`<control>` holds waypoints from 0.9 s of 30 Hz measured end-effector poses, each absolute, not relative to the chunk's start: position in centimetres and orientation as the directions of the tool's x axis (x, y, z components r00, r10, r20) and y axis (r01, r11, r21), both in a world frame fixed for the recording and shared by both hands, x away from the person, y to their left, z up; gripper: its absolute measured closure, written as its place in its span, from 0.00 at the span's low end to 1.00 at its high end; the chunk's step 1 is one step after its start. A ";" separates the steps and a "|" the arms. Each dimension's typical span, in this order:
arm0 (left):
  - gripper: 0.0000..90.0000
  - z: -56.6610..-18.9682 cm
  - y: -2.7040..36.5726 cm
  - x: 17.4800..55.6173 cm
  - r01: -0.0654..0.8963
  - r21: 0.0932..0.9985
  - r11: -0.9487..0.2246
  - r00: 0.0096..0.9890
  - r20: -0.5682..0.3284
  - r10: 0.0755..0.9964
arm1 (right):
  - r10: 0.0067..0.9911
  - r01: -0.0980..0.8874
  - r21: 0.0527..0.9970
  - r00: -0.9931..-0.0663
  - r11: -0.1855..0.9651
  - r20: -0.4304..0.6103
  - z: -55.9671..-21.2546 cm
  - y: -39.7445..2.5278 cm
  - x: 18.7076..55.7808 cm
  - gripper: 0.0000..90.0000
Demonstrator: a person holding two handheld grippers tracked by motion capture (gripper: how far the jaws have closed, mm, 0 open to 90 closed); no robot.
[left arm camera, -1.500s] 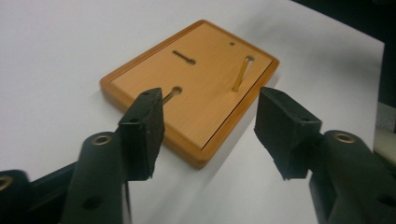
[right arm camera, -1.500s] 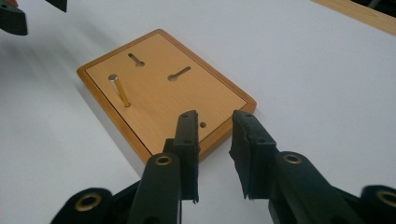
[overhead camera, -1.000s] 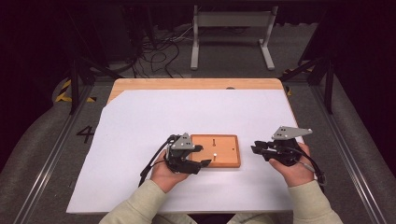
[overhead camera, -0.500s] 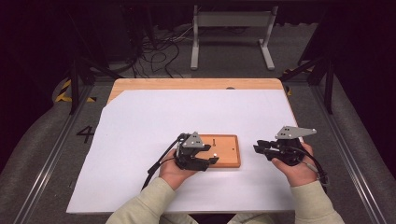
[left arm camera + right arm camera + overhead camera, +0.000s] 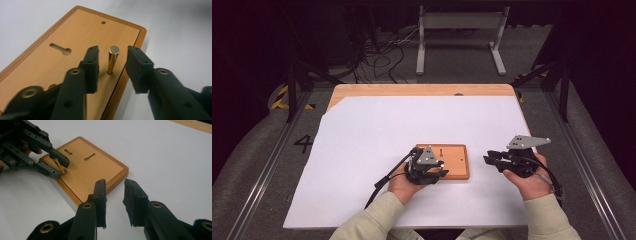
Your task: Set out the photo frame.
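Brass pin [image 5: 113,60] stands upright in the wooden board [image 5: 62,67], between my left gripper [image 5: 112,65] jaws, untouched; my right gripper [image 5: 115,195] gapes empty.

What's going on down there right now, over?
Left gripper open, jaws either side of the brass pin, not touching. Pin upright in wooden board. Right gripper open, beside board. Nothing in the way.

White paper sheet [image 5: 412,135], wooden tabletop [image 5: 412,90], floor cables [image 5: 377,50], metal stand [image 5: 459,22]
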State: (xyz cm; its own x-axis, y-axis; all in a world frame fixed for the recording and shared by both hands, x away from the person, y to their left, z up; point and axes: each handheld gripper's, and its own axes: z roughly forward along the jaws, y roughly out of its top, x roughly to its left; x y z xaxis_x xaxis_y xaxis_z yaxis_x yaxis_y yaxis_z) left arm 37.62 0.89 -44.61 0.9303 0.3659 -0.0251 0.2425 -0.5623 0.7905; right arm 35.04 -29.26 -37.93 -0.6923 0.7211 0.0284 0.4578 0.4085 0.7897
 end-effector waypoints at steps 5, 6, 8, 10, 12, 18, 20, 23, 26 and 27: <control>0.88 -44.8 0.7 37.7 0.241 0.785 -0.570 0.928 -0.014 0.373 | 0.719 0.457 0.791 -0.694 0.407 0.031 -37.9 -29.2 35.0 0.80; 0.92 -44.8 0.8 37.8 0.244 0.784 -0.571 0.927 -0.015 0.375 | 0.719 0.457 0.790 -0.694 0.408 0.031 -38.0 -29.2 35.0 0.80; 0.92 -44.8 0.8 37.8 0.238 0.783 -0.574 0.928 -0.008 0.372 | 0.719 0.458 0.789 -0.694 0.409 0.030 -38.0 -29.2 35.0 0.80; 0.93 -44.8 0.8 37.7 0.226 0.780 -0.584 0.930 0.007 0.369 | 0.719 0.457 0.791 -0.694 0.408 0.031 -37.9 -29.2 35.0 0.80; 0.93 -44.8 0.8 37.7 0.220 0.779 -0.588 0.930 0.014 0.366 | 0.719 0.457 0.792 -0.695 0.405 0.033 -37.9 -29.3 35.0 0.80; 0.93 -44.7 0.5 37.1 0.178 0.769 -0.614 0.926 0.081 0.369 | 0.718 0.456 0.792 -0.695 0.407 0.032 -37.9 -29.2 35.0 0.80; 0.93 -44.7 0.5 36.9 0.161 0.764 -0.625 0.925 0.104 0.366 | 0.718 0.455 0.792 -0.696 0.407 0.031 -37.9 -29.2 35.0 0.80; 0.93 -44.6 0.3 36.3 0.112 0.751 -0.651 0.919 0.170 0.355 | 0.720 0.456 0.794 -0.693 0.403 0.033 -37.9 -29.3 34.9 0.80; 0.93 -44.7 0.2 35.6 0.062 0.737 -0.673 0.912 0.233 0.339 | 0.719 0.454 0.794 -0.694 0.404 0.030 -37.8 -29.3 34.9 0.80; 0.93 -44.7 0.2 35.3 0.037 0.731 -0.681 0.907 0.262 0.331 | 0.719 0.453 0.794 -0.695 0.405 0.030 -37.8 -29.3 34.9 0.80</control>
